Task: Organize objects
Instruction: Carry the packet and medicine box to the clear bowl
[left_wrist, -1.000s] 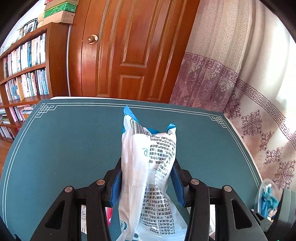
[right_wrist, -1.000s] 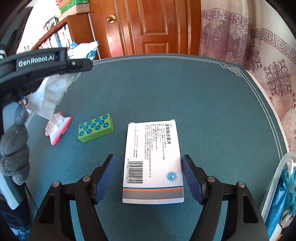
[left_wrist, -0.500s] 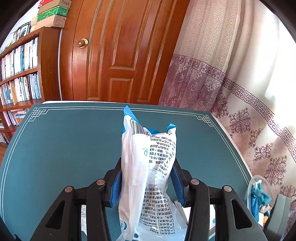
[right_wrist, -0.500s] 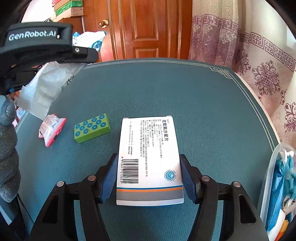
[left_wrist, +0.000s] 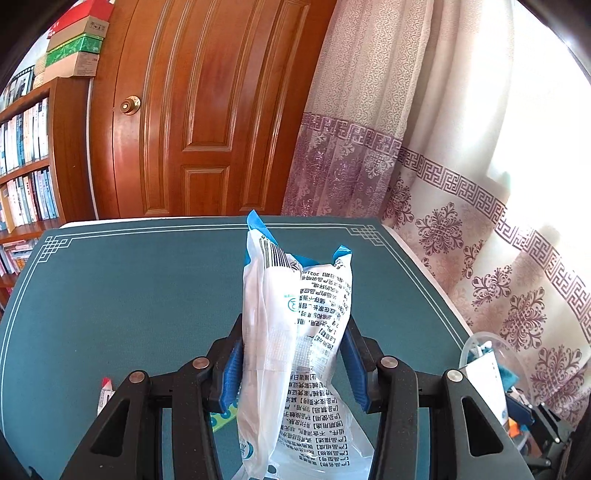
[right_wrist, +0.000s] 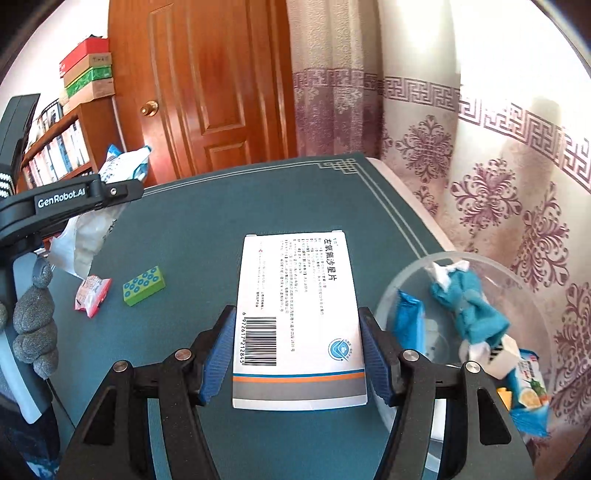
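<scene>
Left wrist view: the left tool (left_wrist: 293, 363) is clamped on a crinkled white plastic packet with black print and blue corners (left_wrist: 295, 332), its blue pads (left_wrist: 232, 369) pressing both flanks of the packet, which stands upright between them and rises toward 12 o'clock above the teal desk with a white line border (left_wrist: 129, 295). At 7 o'clock, partly hidden behind the tool's black frame, a red-and-white sachet (left_wrist: 105, 393) lies on the desk, and a sliver of a green block (left_wrist: 225, 417) shows just beneath the left pad. At 4 o'clock a clear plastic tub (left_wrist: 487, 354) sits by the desk's edge.

Right wrist view: the right tool (right_wrist: 299, 354) grips a flat white medicine box with a barcode and an orange-and-grey stripe (right_wrist: 297, 317), its blue pads (right_wrist: 218, 354) touching the box's two long sides; the box lies level, pointing toward 12 o'clock over the teal desk (right_wrist: 221, 221). At 9 o'clock the green studded block (right_wrist: 144, 285) rests on the desk, with the red-and-white sachet (right_wrist: 92, 295) just beside it to the left. Farther toward 10 o'clock the left tool (right_wrist: 122, 192), held by a grey-gloved hand (right_wrist: 35, 314), carries the white packet (right_wrist: 118, 166) above the desk. At 3 o'clock the clear tub (right_wrist: 399, 291) holds blue wrappers and other small packets. A brown panelled door (right_wrist: 221, 85) stands behind the desk.
</scene>
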